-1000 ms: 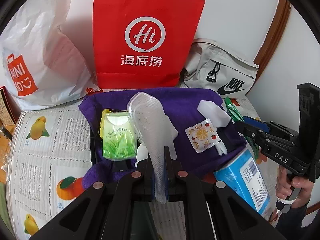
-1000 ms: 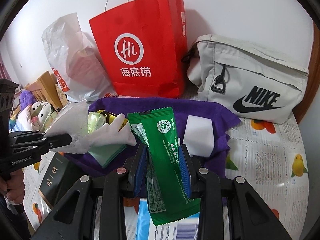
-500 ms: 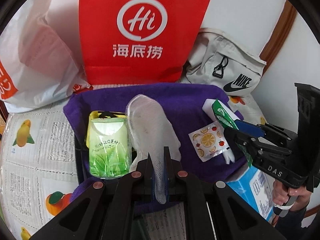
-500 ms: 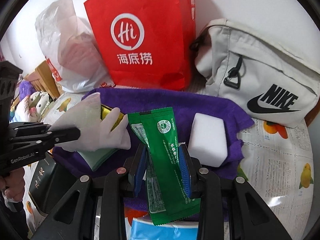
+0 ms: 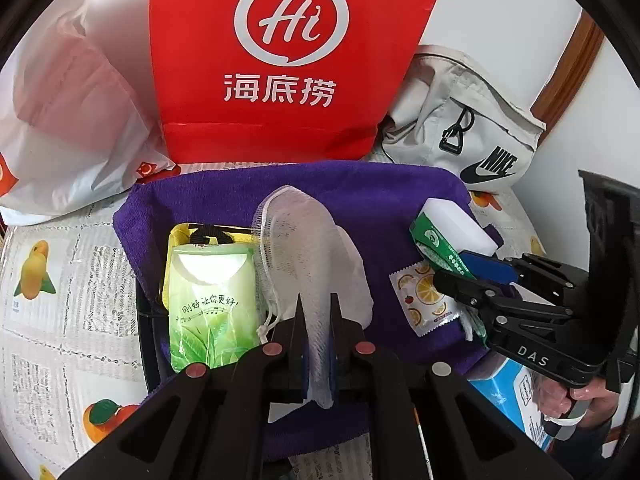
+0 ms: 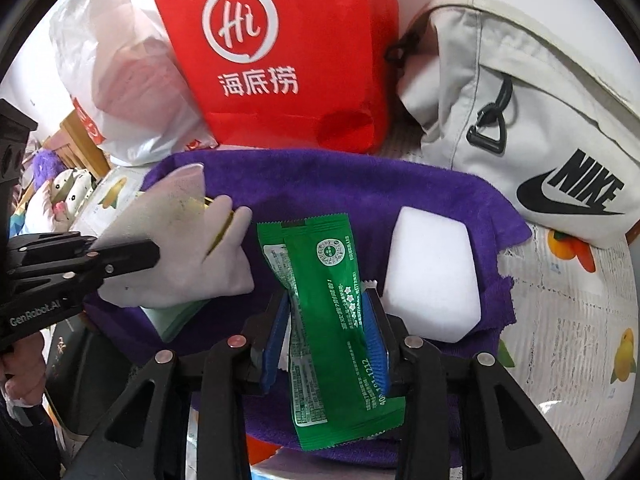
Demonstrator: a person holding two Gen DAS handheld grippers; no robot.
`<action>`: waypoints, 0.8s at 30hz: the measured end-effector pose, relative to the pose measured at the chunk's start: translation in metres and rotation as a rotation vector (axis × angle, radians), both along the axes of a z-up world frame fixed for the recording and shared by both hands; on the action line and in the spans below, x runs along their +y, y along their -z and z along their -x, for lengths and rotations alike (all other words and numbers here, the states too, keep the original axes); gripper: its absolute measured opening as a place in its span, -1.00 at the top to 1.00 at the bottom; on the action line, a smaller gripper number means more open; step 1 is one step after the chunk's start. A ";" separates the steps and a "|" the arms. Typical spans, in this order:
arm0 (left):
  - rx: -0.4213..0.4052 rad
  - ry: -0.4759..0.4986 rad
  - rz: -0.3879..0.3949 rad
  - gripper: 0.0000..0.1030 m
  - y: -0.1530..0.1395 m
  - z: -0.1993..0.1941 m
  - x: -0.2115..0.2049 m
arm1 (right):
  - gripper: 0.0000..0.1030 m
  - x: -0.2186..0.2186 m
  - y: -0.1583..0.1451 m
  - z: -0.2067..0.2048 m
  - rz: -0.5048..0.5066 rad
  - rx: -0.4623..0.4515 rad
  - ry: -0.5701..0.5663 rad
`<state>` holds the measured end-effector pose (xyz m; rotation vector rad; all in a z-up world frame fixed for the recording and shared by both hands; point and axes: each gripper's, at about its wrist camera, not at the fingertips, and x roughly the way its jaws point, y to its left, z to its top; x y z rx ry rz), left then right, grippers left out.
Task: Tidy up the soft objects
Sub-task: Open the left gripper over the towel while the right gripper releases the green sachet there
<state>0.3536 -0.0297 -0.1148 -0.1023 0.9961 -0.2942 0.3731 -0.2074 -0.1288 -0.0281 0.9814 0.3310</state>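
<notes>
Two grippers work over a purple towel (image 5: pixel 384 196) of thick, fuzzy pile that lies rumpled across the middle of both views, on a tablecloth (image 5: pixel 60 292) printed with fruit and newsprint. In the left wrist view the left gripper (image 5: pixel 316 320), at bottom centre, is pinched nearly closed on the tail of a white mesh pouch (image 5: pixel 308 248), a soft net bag with a rounded top and a drawstring cord, which lies limp up the towel. Just left of it lies a glossy green tissue pack (image 5: pixel 212 300) with a leaf print, flat and rectangular, on top of something yellow. At the right of that view sit a small square sachet (image 5: pixel 424 296) with crimped edges and citrus slices printed on it, and a white foam block (image 5: pixel 460 228), smooth and matte with chamfered corners. In the right wrist view the right gripper (image 6: pixel 326 316), at bottom centre, has its blue ribbed pads on either side of a long green foil packet (image 6: pixel 328 280); its jaws have just been opening, and the left pad stands a little off the crinkled wrapper while the right pad touches it. The foam block lies just right of the packet. Behind the towel stand a stiff red paper bag (image 6: pixel 288 60), a crinkly white plastic bag (image 6: pixel 120 80) and a pale canvas bag (image 6: pixel 540 100).
</notes>
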 end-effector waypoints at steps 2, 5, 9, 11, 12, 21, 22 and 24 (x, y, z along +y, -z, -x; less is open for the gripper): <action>-0.001 -0.003 0.007 0.68 -0.001 0.000 0.003 | 0.16 -0.001 0.001 -0.001 0.002 0.006 0.005; -0.025 -0.014 -0.015 0.43 -0.005 0.002 0.006 | -0.07 -0.002 -0.003 0.000 -0.012 -0.007 0.011; -0.032 -0.030 -0.028 0.15 -0.009 0.003 0.012 | -0.26 -0.001 -0.009 0.005 -0.010 -0.039 0.013; -0.038 -0.043 -0.037 0.13 -0.013 0.006 0.015 | -0.26 -0.001 -0.012 0.007 -0.010 -0.042 0.013; -0.040 -0.043 -0.036 0.10 -0.014 0.007 0.016 | -0.26 -0.001 -0.014 0.009 -0.011 -0.044 0.016; -0.079 -0.070 -0.051 -0.12 -0.040 0.033 0.022 | -0.28 -0.014 -0.029 0.035 -0.036 -0.046 0.065; -0.083 -0.069 -0.047 -0.12 -0.043 0.036 0.022 | -0.28 -0.014 -0.031 0.039 -0.035 -0.048 0.070; -0.102 -0.070 -0.044 -0.16 -0.054 0.048 0.023 | -0.29 -0.016 -0.036 0.049 -0.031 -0.056 0.081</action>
